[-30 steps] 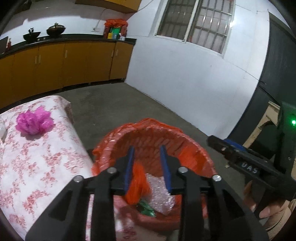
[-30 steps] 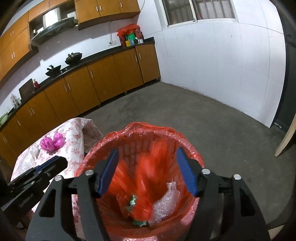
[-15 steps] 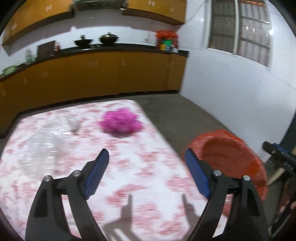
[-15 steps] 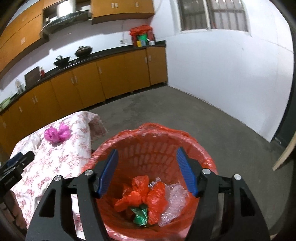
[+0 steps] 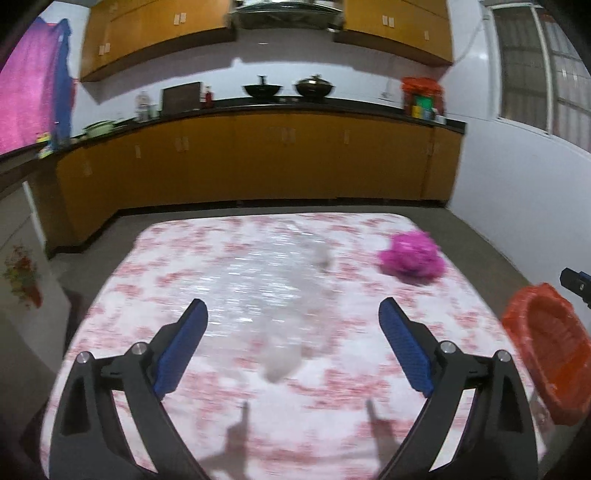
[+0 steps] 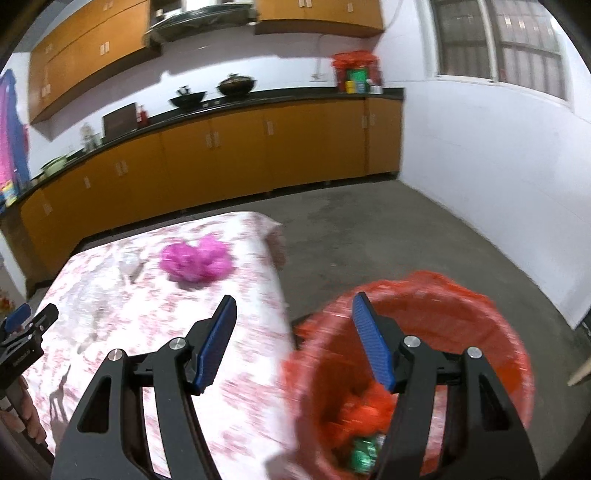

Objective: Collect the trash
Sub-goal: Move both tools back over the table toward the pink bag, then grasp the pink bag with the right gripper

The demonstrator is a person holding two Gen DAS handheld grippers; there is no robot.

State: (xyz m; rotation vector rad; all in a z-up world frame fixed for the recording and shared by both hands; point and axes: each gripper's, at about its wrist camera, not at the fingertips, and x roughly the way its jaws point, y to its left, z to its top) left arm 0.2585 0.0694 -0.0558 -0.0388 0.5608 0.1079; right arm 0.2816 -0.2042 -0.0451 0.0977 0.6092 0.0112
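Left gripper (image 5: pixel 293 317) hangs over the near half of the table (image 5: pixel 177 376), its jaws opening wide with nothing between them; their twin shadows fall on the cloth by the near edge. Right gripper (image 6: pixel 293 334) straddles the table's right edge and the bin, its blue pads apart and empty.

Along the far left of the room, a pink and blue cloth (image 5: pixel 33 85) hangs on the wall. A long run of orange cabinets (image 5: pixel 258 158) under a dark counter spans the back wall, with upper cabinets (image 5: pixel 155 33) above. On the counter stand two dark woks (image 5: pixel 262 88) near the middle and a red-wrapped bundle (image 5: pixel 421 96) at its right end. A barred window (image 5: pixel 546 66) sits in the white wall on the right, and the floor (image 6: pixel 369 229) is bare grey concrete.

A white cloth with a red flower print covers the table. A clear crumpled piece of plastic (image 5: pixel 280 362), blurred, lies near the middle of the cloth, just ahead of the left gripper. Another small pale scrap (image 5: pixel 321 256) lies toward the far edge. A crumpled pink bag (image 5: pixel 412 254) lies near the far right corner.

Beside the table's right edge stands the red-lined trash bin (image 6: pixel 491 332), holding red plastic (image 6: pixel 365 413) and a green wrapper (image 6: pixel 364 456) at the bottom.
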